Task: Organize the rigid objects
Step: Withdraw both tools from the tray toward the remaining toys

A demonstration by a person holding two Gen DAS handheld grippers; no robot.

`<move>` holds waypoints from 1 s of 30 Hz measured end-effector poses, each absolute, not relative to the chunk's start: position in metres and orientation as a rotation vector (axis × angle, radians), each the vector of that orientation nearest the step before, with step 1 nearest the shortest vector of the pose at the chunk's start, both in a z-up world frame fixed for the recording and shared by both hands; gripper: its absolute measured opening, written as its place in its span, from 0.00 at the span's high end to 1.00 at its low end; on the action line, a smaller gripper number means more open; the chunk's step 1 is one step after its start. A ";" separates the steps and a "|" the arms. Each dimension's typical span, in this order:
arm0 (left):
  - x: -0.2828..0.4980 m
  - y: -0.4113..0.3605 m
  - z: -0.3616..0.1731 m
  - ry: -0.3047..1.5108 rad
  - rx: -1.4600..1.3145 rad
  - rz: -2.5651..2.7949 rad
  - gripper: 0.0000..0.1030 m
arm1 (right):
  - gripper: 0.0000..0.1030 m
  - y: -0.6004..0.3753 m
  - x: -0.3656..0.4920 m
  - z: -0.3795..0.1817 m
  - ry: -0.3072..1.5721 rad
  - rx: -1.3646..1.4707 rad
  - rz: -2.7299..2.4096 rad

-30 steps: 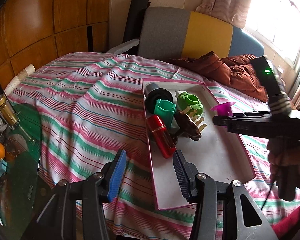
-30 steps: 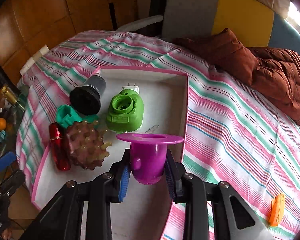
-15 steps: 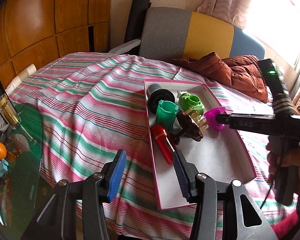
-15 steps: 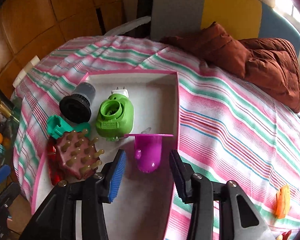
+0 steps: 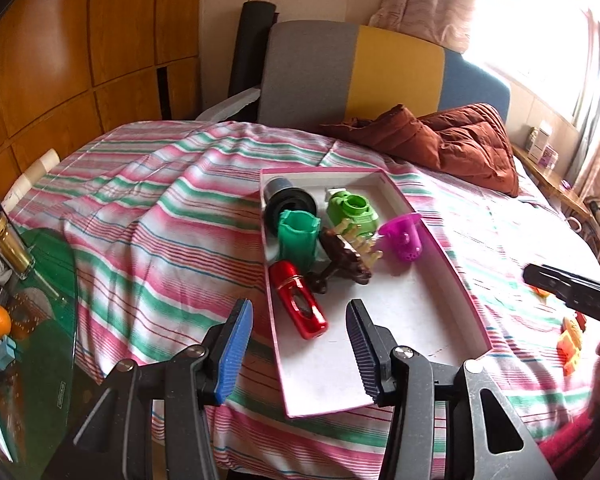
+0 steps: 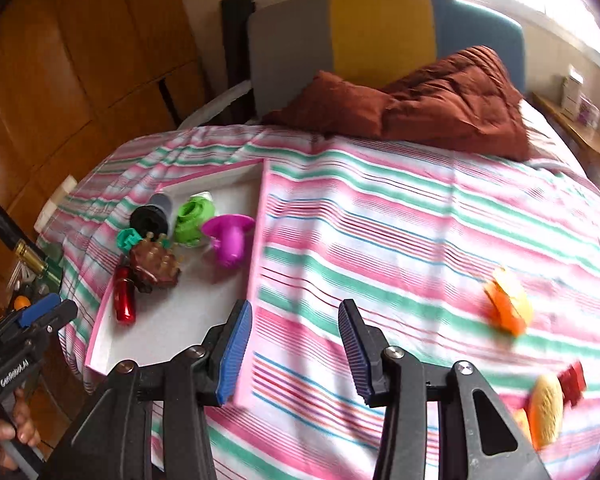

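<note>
- Tray (image 5: 440,312) first, from the left wrist view: we see it lying on the striped bedspread (image 5: 160,216), with the purple cup (image 5: 402,236), green plug-in (image 5: 352,212), brown brush (image 5: 348,256), red tube (image 5: 298,306) and black cylinder (image 5: 290,204) crowded at its far end. Our left gripper (image 5: 298,344) hovers over the near end, fingers wide apart and empty.
- From the right wrist view, our right gripper (image 6: 294,350) is also spread wide with nothing in it, above the bedspread beside the tray's rim.
- Orange toy (image 6: 508,306) lies loose to the right, blurred. We judge it the next pickup: we should centre it between the fingers before closing.
</note>
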State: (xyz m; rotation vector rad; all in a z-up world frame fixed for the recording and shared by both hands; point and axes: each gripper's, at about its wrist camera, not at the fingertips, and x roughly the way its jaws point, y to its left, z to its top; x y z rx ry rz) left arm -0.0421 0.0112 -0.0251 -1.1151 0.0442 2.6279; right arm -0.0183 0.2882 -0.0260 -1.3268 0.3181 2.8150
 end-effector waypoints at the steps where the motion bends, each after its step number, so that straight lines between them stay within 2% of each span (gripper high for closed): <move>1: -0.041 0.014 -0.024 0.053 -1.111 2.624 0.52 | 0.56 0.297 -0.011 -0.026 0.338 -1.313 2.796; 21: -0.031 0.059 -0.023 0.157 -1.075 2.527 0.52 | 0.56 0.437 0.103 -0.001 0.564 -0.989 2.488; 30: -0.023 0.110 -0.018 0.236 -1.016 2.375 0.52 | 0.56 0.477 0.140 -0.009 0.869 -0.817 2.424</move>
